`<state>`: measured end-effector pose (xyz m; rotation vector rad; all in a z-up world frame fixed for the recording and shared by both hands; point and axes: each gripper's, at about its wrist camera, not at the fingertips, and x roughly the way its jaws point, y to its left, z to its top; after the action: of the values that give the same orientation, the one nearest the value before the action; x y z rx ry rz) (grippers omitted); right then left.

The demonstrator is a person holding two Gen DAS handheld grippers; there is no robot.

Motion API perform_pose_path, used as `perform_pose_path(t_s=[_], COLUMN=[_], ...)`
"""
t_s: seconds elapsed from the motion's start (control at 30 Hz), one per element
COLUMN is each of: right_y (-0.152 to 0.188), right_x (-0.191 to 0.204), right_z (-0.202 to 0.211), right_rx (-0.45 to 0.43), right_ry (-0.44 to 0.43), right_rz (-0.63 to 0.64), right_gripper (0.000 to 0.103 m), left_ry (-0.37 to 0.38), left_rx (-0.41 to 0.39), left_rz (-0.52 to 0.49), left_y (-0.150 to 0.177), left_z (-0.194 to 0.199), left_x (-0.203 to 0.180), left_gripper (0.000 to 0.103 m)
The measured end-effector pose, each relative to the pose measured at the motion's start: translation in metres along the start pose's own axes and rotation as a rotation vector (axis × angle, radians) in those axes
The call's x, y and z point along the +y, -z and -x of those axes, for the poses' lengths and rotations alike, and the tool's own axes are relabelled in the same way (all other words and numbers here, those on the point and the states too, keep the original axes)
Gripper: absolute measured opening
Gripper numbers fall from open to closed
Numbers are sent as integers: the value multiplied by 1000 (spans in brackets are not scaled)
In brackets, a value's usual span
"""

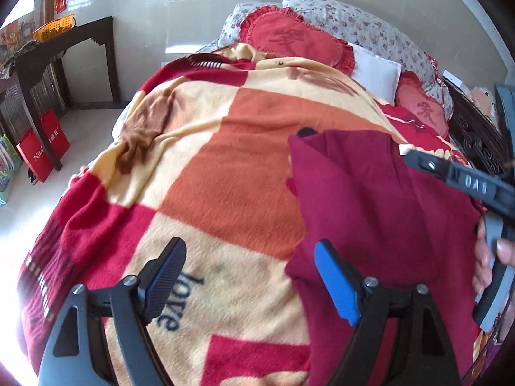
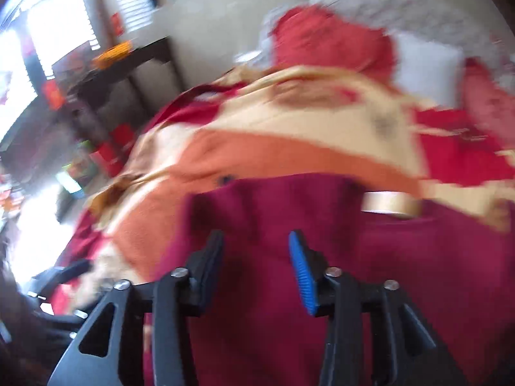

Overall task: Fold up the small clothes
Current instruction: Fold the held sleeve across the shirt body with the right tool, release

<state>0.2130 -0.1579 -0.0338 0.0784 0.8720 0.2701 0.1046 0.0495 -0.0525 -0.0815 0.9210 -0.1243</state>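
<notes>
Left wrist view: left gripper (image 1: 249, 281) has its jaws spread wide w/ nothing between them, only blanket beneath. One finger black, the other w/ a blue pad (image 1: 336, 284) that overlaps the left edge of the dark red garment (image 1: 379, 206). Garment lies on the right side of the bed, on a checked blanket (image 1: 225, 167) in orange, cream & red; "love" is printed near the bottom, partly hidden behind the black finger. Garment's right and lower parts are cut off by the frame edge & the gripper body. The right gripper's body (image 1: 466, 180) comes in from the right, lettering on it, fingertips not clear from here; a hand (image 1: 486, 254) on its grey handle is only partly in frame. Far end: red heart cushion (image 1: 289, 37), floral pillows (image 1: 363, 25), white pillow (image 1: 376, 70). Left: dark wooden table (image 1: 64, 48) w/ an orange basket (image 1: 53, 27), red bags (image 1: 42, 151) on the floor.

Right wrist view: heavy motion blur. Right gripper (image 2: 257, 263) jaws partly apart, pads not pressing on anything; garment (image 2: 289, 212) lies under & beyond the fingers. A pale strip (image 2: 391, 204) at the garment's far edge, can't tell what it is. Blanket (image 2: 257, 157) & cushions smeared. Lower left: dark shapes, prob. the other gripper, hard to make out.
</notes>
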Motion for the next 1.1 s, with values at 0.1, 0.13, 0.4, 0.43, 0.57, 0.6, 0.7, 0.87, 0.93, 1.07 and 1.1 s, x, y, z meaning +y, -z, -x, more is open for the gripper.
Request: perform_pose_path(t_s=[0.1,0.13,0.4,0.43,0.57,0.6,0.7,0.87,0.93,1.07,1.1], right_y=[9,11,42,51,101,113,141,117,98,64,59], right_x=[-31,-38,-86,-92,-126,-138,-161,-148,-124,-80,-77], right_z=[-2,-10,42,66,97,101,131,143,123,52,37], right_rx=[39,73,8,-32,79,128,116,-4,-7,68,93], right_ry=[209,201,98,118,190,208,265,152,48,26,21], right_rz=[-26,-47,-180,-190,-240,-267,-338,-286,-181,56,88], right_gripper=[41,41,0,0,19,21,21,21,21,21,21], left_ry=[17,1,-74,-74,-81,-80,-81,-109,-130,-121,-123], left_rx=[10,38,102,102,96,98,76,57,76,97,96], left_rz=[-28,-53,-117,-114,-134,-141,-146,-170,-162,-122,-125], left_y=[-3,-3,15,15,17,17,15,13,14,14,13], left_z=[-12,-21,-54,-54,-52,-50,-37,-28,-32,-36,-37], left_x=[-22,-31,-48,-48,-50,-51,-50,-52,-50,-42,-43], left_gripper=[86,86,86,86,86,86,86,86,86,86,86])
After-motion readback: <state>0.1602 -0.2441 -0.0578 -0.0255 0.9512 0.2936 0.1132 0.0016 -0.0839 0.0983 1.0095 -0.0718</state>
